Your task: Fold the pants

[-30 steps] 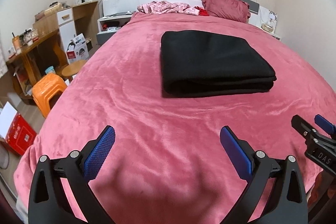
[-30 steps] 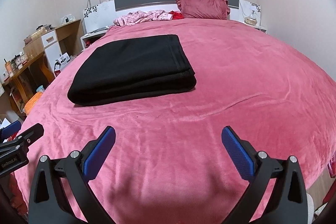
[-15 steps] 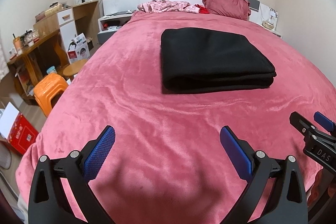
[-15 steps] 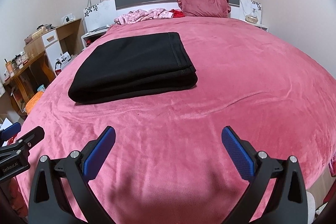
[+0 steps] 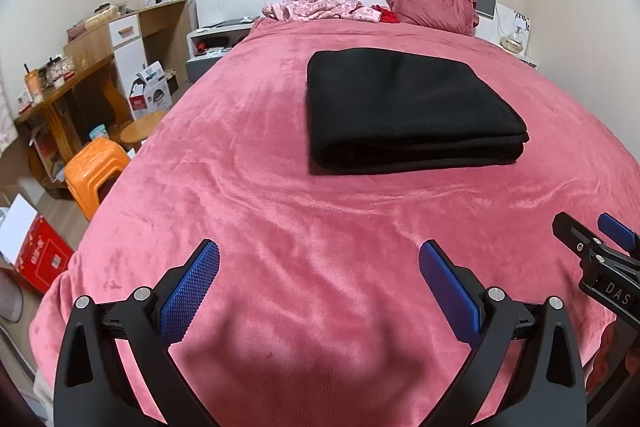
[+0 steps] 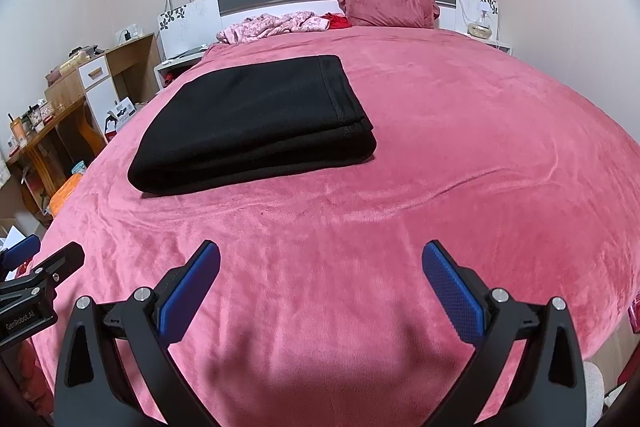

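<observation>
Black fleece pants (image 5: 404, 111) lie folded into a neat layered rectangle on the pink plush bedspread (image 5: 280, 227), well ahead of both grippers — left gripper (image 5: 319, 285) and right gripper (image 6: 320, 285) spread wide, empty — folding looks finished.

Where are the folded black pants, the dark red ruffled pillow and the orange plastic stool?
folded black pants (image 5: 400, 107), left wrist view, top layer.
dark red ruffled pillow (image 6: 386, 7), right wrist view, front face.
orange plastic stool (image 5: 94, 167), left wrist view, seat.
</observation>
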`<state>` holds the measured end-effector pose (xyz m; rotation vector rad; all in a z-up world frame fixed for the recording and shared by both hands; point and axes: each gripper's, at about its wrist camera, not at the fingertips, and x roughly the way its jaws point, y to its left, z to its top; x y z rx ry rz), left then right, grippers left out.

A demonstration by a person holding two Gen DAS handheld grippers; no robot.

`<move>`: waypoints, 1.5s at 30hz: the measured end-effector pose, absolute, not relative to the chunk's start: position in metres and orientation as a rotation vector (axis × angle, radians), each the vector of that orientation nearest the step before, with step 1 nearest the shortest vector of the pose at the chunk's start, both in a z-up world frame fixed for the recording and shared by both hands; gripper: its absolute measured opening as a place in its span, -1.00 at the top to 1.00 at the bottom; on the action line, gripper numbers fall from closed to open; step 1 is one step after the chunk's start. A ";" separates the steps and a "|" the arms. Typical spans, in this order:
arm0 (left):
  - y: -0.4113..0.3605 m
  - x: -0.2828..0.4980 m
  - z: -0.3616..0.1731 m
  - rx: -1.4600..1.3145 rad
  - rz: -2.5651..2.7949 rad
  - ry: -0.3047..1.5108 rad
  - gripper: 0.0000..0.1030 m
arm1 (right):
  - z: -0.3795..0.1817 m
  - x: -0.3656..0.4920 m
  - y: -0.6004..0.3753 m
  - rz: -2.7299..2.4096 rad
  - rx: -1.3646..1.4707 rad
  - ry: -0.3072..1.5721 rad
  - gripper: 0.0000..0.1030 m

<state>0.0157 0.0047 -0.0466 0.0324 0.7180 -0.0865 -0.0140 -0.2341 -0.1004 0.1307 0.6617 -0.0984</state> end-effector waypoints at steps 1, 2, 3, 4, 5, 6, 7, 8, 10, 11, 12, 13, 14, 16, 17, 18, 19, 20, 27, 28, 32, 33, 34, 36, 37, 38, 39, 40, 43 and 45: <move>0.005 0.016 -0.047 0.032 -0.086 0.718 -0.92 | -0.100 -0.014 -0.234 -0.098 0.131 0.662 -0.96; 0.005 0.016 -0.047 0.031 -0.085 0.718 -0.92 | -0.100 -0.014 -0.234 -0.098 0.131 0.662 -0.96; 0.005 0.016 -0.047 0.031 -0.085 0.719 -0.92 | -0.101 -0.014 -0.234 -0.097 0.131 0.663 -0.96; 0.005 0.016 -0.048 0.030 -0.085 0.720 -0.92 | -0.101 -0.014 -0.234 -0.097 0.130 0.663 -0.96; 0.005 0.016 -0.048 0.031 -0.084 0.720 -0.92 | -0.102 -0.013 -0.234 -0.096 0.130 0.664 -0.96; 0.005 0.016 -0.048 0.031 -0.085 0.720 -0.92 | -0.101 -0.014 -0.234 -0.097 0.131 0.663 -0.96; 0.005 0.016 -0.048 0.030 -0.085 0.720 -0.92 | -0.102 -0.014 -0.234 -0.097 0.131 0.663 -0.96; 0.005 0.016 -0.048 0.030 -0.085 0.719 -0.92 | -0.101 -0.014 -0.234 -0.097 0.131 0.663 -0.96; 0.005 0.016 -0.048 0.031 -0.085 0.720 -0.92 | -0.102 -0.014 -0.234 -0.096 0.132 0.663 -0.96; 0.005 0.016 -0.048 0.030 -0.085 0.721 -0.92 | -0.101 -0.014 -0.234 -0.097 0.131 0.663 -0.96; 0.006 0.016 -0.049 0.030 -0.085 0.722 -0.92 | -0.101 -0.014 -0.234 -0.098 0.131 0.663 -0.96; 0.005 0.016 -0.049 0.030 -0.085 0.721 -0.92 | -0.101 -0.014 -0.234 -0.098 0.131 0.663 -0.96; 0.006 0.016 -0.049 0.030 -0.085 0.721 -0.92 | -0.101 -0.014 -0.234 -0.097 0.131 0.663 -0.96; 0.006 0.016 -0.049 0.028 -0.085 0.723 -0.92 | -0.101 -0.014 -0.234 -0.097 0.131 0.663 -0.96; 0.006 0.016 -0.050 0.028 -0.084 0.723 -0.92 | -0.101 -0.014 -0.235 -0.097 0.131 0.664 -0.96; 0.006 0.016 -0.051 0.028 -0.084 0.725 -0.92 | -0.102 -0.013 -0.234 -0.097 0.132 0.665 -0.96; 0.006 0.016 -0.051 0.027 -0.084 0.726 -0.92 | -0.102 -0.013 -0.234 -0.097 0.132 0.665 -0.96; 0.006 0.015 -0.051 0.028 -0.083 0.726 -0.92 | -0.102 -0.013 -0.235 -0.097 0.132 0.665 -0.96; 0.007 0.015 -0.053 0.027 -0.083 0.729 -0.92 | -0.102 -0.013 -0.234 -0.097 0.132 0.667 -0.96; 0.006 0.015 -0.053 0.026 -0.083 0.729 -0.92 | -0.102 -0.013 -0.234 -0.099 0.132 0.667 -0.96; 0.007 0.015 -0.054 0.025 -0.082 0.733 -0.92 | -0.103 -0.013 -0.234 -0.099 0.132 0.667 -0.96; 0.007 0.015 -0.056 0.025 -0.082 0.734 -0.92 | -0.103 -0.013 -0.234 -0.098 0.132 0.667 -0.96; 0.008 0.015 -0.056 0.025 -0.082 0.735 -0.92 | -0.103 -0.013 -0.235 -0.098 0.132 0.668 -0.96; 0.009 0.015 -0.057 0.025 -0.082 0.737 -0.92 | -0.103 -0.014 -0.234 -0.099 0.131 0.668 -0.96; 0.009 0.014 -0.057 0.025 -0.082 0.738 -0.92 | -0.103 -0.014 -0.234 -0.097 0.132 0.668 -0.96; 0.010 0.014 -0.057 0.025 -0.082 0.739 -0.92 | -0.103 -0.014 -0.234 -0.098 0.132 0.668 -0.96; 0.010 0.016 -0.057 0.026 -0.083 0.741 -0.92 | -0.104 -0.014 -0.234 -0.098 0.131 0.669 -0.96; 0.010 0.015 -0.057 0.027 -0.083 0.742 -0.92 | -0.105 -0.014 -0.234 -0.098 0.131 0.671 -0.96; 0.010 0.016 -0.056 0.027 -0.084 0.744 -0.92 | -0.106 -0.013 -0.234 -0.097 0.132 0.673 -0.96; 0.011 0.016 -0.056 0.027 -0.085 0.747 -0.92 | -0.106 -0.014 -0.234 -0.096 0.133 0.674 -0.96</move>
